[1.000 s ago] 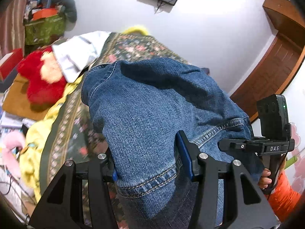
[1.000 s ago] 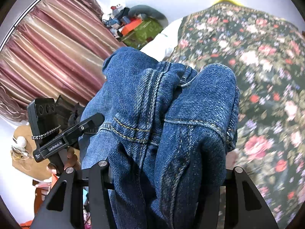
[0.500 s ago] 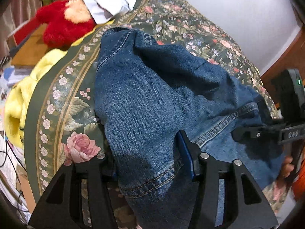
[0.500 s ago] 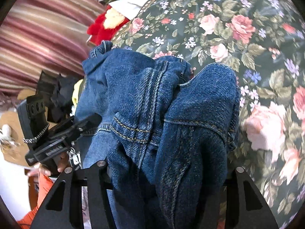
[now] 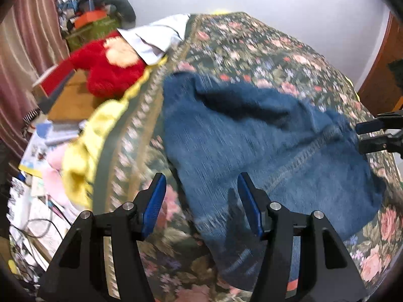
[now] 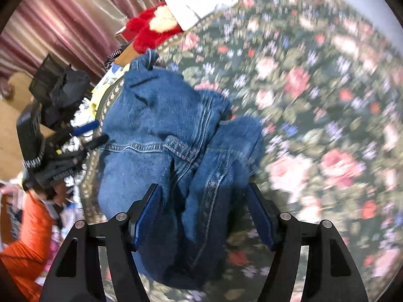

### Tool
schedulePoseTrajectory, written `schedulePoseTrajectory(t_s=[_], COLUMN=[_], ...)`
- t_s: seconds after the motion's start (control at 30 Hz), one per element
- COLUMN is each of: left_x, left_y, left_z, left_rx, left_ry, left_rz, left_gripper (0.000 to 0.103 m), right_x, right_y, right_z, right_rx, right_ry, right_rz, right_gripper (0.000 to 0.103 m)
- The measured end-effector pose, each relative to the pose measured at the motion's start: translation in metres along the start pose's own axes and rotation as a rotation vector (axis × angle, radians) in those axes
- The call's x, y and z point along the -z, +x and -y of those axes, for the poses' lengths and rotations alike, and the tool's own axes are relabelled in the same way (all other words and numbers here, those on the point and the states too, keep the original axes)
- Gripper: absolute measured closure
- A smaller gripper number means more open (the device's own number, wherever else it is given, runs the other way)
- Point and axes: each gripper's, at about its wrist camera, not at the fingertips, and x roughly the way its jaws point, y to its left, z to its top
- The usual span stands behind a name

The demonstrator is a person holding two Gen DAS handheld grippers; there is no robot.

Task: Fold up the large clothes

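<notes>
Blue jeans (image 5: 252, 138) lie crumpled on a dark floral bedspread (image 5: 264, 50). My left gripper (image 5: 201, 196) hovers over their near edge, its jaws opening. The denim passes under and between the blue pads (image 5: 153, 201), with a clear gap on the left side. In the right wrist view the jeans (image 6: 156, 115) bunch up by the waistband between the pads of my right gripper (image 6: 204, 209), whose jaws are also opening, with bedspread showing beside the right pad. Each gripper shows in the other's view: the right one (image 5: 359, 138) at the jeans' right end, the left one (image 6: 100, 132) at their left end.
A red plush toy (image 5: 110, 75), a white cloth (image 5: 156, 35) and a yellow blanket (image 5: 83, 146) crowd the bed's left edge. Papers and cables (image 5: 30, 201) lie below it. Striped curtains (image 6: 63, 12) hang at the left. An orange sleeve (image 6: 25, 246) shows behind the left gripper.
Both grippers have sunk towards the bed and the jeans have come down onto the bedspread. The pads of both have spread apart and no longer squeeze the denim.
</notes>
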Motion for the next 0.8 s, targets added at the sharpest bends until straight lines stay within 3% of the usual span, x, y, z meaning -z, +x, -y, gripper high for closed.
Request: schedulePoseTrajectory(t_s=[0.1,0.2,0.33,0.53,0.63,0.7,0.8], left_x=[-0.023,-0.046,-0.074,-0.095,-0.096,-0.096,-0.095], left_y=[0.002,0.02,0.06,0.101,0.109,0.102,0.069], left_z=[-0.003,-0.002,0.0,0.013,0.024,0.026,0.022], left_rx=[-0.029,-0.075,-0.059,-0.046,-0.107,-0.129,-0.103], left_ry=[0.022,0.056,0.043,0.007,0.045,0.056,0.049], left_rz=[0.025,0.03,-0.027,-0.067,-0.071,-0.065,-0.009], left_gripper=[0.044,0.044,0.044,0.044,0.036,0.036,0.036], right_x=[-0.004,-0.016,-0.045,-0.062,-0.056,-0.054,-0.051], right_y=[-0.019,-0.028,0.001,0.061,0.07,0.065,0.043], right_z=[-0.004,-0.009,-0.025,-0.006,0.018,0.026,0.017], right_rx=[0.072,0.061,0.057,0.188,0.162,0.127,0.132], right_ry=[-0.037,-0.037,-0.057,-0.059,-0.022,0.022,0.026], right_rz=[0.068,0.138,0.173,0.094,0.059,0.057,0.089], right_gripper=[0.036,0.036,0.036,0.036,0.036,0.036,0.036])
